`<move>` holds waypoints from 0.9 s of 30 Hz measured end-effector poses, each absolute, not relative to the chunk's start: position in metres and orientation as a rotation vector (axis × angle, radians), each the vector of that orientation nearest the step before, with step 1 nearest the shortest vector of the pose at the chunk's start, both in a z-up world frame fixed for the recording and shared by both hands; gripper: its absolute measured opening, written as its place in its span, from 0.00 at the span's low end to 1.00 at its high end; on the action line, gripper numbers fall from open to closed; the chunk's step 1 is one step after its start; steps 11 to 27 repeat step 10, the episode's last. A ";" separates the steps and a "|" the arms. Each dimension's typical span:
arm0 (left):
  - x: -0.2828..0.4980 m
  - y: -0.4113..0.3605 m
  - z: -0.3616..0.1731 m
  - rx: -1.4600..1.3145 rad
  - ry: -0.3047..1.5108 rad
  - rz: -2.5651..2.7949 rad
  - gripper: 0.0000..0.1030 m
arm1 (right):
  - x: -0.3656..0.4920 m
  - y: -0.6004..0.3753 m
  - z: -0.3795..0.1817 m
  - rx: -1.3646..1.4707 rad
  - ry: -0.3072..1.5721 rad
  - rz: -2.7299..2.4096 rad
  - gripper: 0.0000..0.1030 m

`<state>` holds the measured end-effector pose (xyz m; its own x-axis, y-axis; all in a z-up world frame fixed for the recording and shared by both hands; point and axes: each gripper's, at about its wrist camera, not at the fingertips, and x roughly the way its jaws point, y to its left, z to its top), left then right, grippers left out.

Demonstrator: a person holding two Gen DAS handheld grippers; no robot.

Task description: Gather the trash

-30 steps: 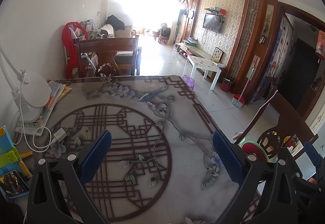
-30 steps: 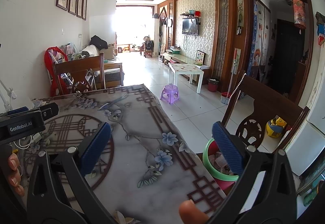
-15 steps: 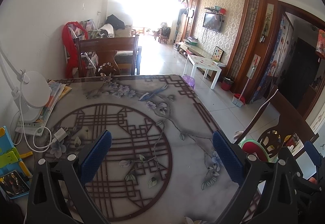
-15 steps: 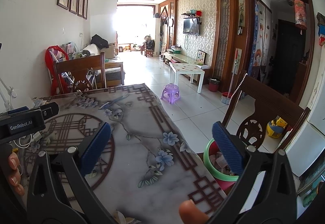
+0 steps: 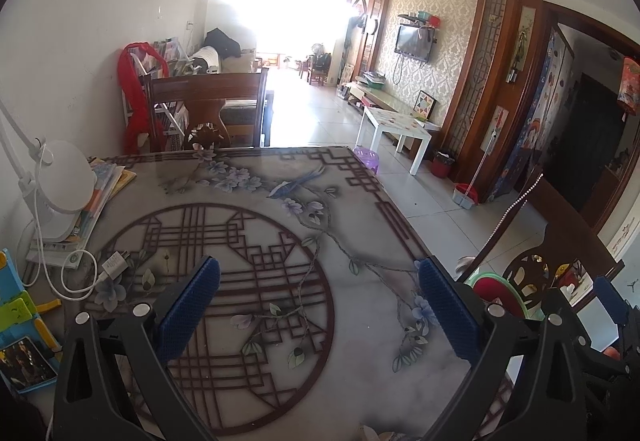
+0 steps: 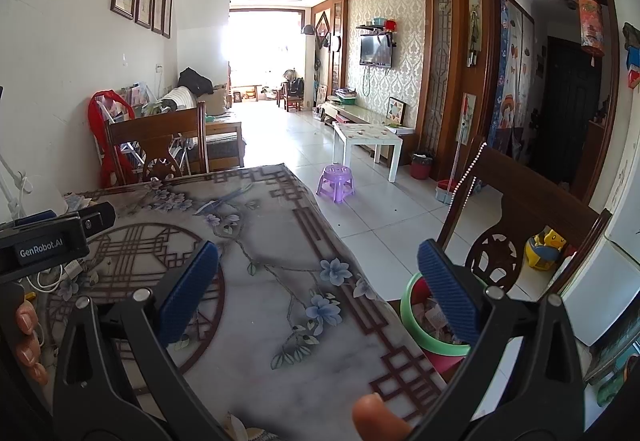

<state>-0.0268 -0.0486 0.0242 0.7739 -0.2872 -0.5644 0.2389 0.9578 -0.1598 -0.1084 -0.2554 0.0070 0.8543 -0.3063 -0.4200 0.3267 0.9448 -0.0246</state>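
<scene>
My left gripper is open and empty above the patterned table. My right gripper is open and empty over the table's right edge. A red trash bin with a green rim holding paper scraps stands on the floor right of the table, below my right gripper's right finger; its rim also shows in the left wrist view. A crumpled pale scrap peeks in at the table's near edge, and shows in the left wrist view too. The left gripper's body shows in the right wrist view.
A white desk lamp, stacked books, a charger with cable and a phone lie along the table's left side. Wooden chairs stand at the far end and to the right. A purple stool is on the floor.
Both views have shifted very slightly; both grippers stay open and empty over the table.
</scene>
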 end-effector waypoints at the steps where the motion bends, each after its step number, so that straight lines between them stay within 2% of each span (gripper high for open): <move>1: -0.028 -0.049 0.025 -0.074 0.618 -0.286 0.92 | -0.108 -0.255 0.007 0.049 0.435 -0.333 0.95; 27: -0.025 -0.046 0.026 -0.071 0.623 -0.256 0.92 | -0.106 -0.255 0.008 0.063 0.452 -0.331 0.95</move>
